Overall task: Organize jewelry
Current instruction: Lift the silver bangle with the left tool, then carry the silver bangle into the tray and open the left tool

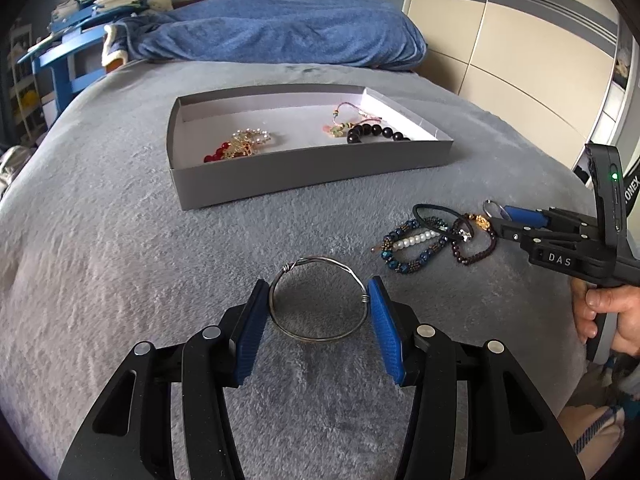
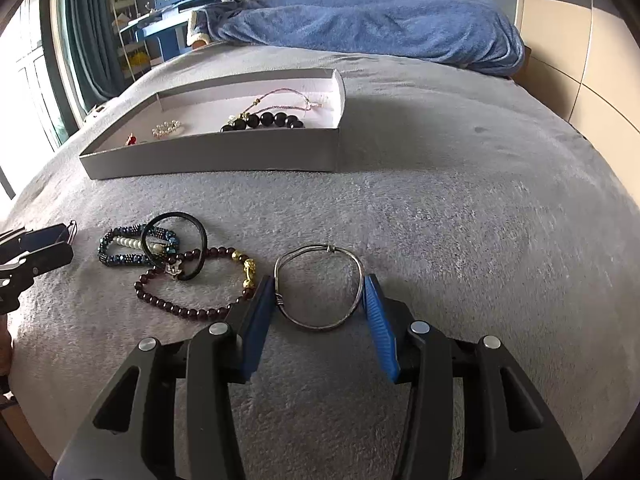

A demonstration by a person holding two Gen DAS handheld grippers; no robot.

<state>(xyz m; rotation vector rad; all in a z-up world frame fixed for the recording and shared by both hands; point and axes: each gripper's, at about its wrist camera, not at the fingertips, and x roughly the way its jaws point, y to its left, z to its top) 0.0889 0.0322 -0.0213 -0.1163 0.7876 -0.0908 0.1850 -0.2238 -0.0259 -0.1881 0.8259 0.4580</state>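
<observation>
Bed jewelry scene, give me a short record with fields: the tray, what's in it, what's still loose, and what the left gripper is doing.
surface: gray blanket
tray: gray box tray, open-topped, on the blanket
in tray: black bead bracelet; pink cord bracelet; red, gold and pearl pieces
loose pile: blue beaded bracelet with pearls, black hair tie, dark red bead bracelet, overlapping
left gripper: open, fingers flanking the wire bangle, which lies on the blanket

A bed with a grey fleece cover (image 2: 440, 220) carries a shallow grey box (image 2: 216, 156), a heap of bead bracelets (image 2: 176, 264) with a black hair tie (image 2: 176, 240), a wire bangle (image 2: 320, 288) and a rumpled blue blanket (image 2: 380, 20) at its far end.
</observation>
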